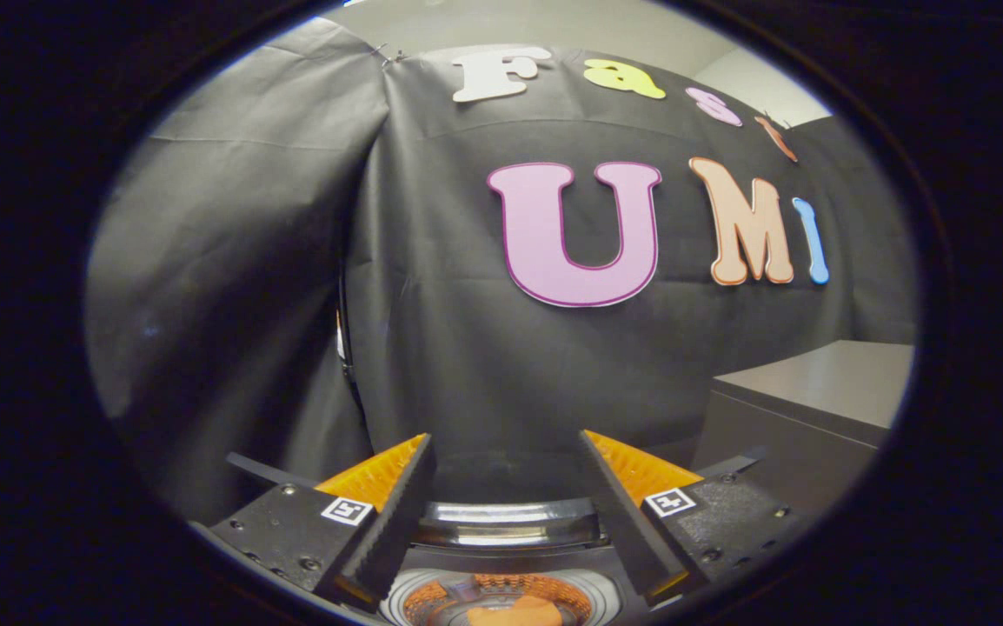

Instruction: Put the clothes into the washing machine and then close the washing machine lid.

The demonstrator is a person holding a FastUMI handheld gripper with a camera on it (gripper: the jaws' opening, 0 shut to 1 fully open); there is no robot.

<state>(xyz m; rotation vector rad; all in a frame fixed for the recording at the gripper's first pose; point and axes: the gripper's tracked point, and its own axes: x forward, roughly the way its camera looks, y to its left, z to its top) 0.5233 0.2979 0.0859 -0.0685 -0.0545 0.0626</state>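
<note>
My gripper (506, 452) stands open, its two fingers spread wide with nothing between them, raised and facing the booth's black cloth wall. Below and between the fingers lies the washing machine's round drum opening (501, 600), seen from above. An orange piece of clothing (514, 613) rests inside the drum. Just beyond the opening, between the fingers, runs a curved dark glossy band (510, 523) that looks like the raised lid's edge; I cannot tell its exact position.
A grey cabinet or table (814, 400) stands to the right, beyond the right finger. The black cloth wall (467, 348) hangs close ahead, with a seam between two panels to the left.
</note>
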